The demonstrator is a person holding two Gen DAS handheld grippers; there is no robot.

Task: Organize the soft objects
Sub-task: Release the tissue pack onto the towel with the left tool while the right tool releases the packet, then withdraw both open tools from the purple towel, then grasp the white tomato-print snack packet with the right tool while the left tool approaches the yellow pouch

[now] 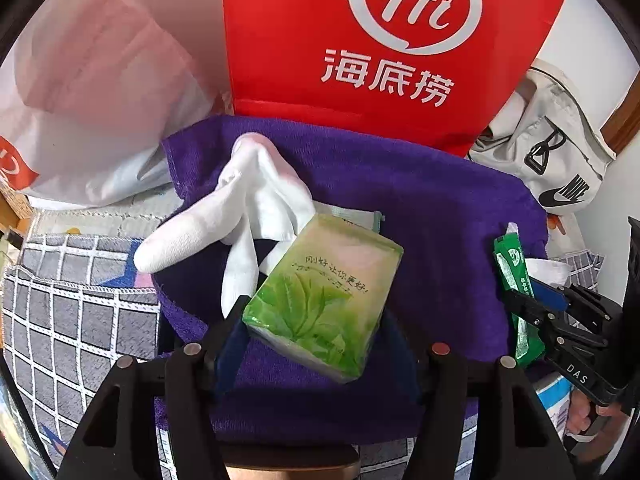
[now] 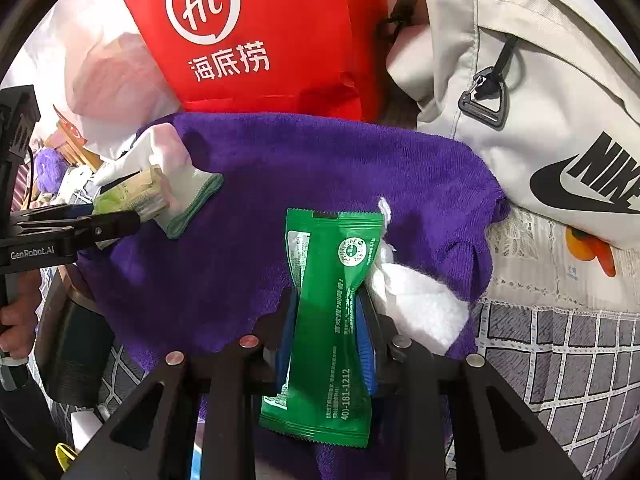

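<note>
A purple towel (image 1: 420, 208) lies spread out with a white glove (image 1: 248, 208) on it. My left gripper (image 1: 316, 320) is shut on a green tissue pack (image 1: 324, 292), which it holds tilted just over the towel, beside the glove. The right wrist view shows my right gripper (image 2: 328, 304) shut on a green wet-wipe packet (image 2: 332, 280); its blue pads pinch the packet at the waist. A crumpled white tissue (image 2: 416, 304) lies on the towel just right of that packet. Both the right gripper (image 1: 520, 300) and the left gripper (image 2: 120, 216) show in the other's view.
A red bag with a white "Hi" logo (image 1: 380, 60) stands behind the towel. A pale Nike bag (image 2: 540, 120) leans at the right, and a translucent plastic bag (image 1: 100, 80) sits at the left. A grey checked cloth (image 1: 72, 312) covers the surface around the towel.
</note>
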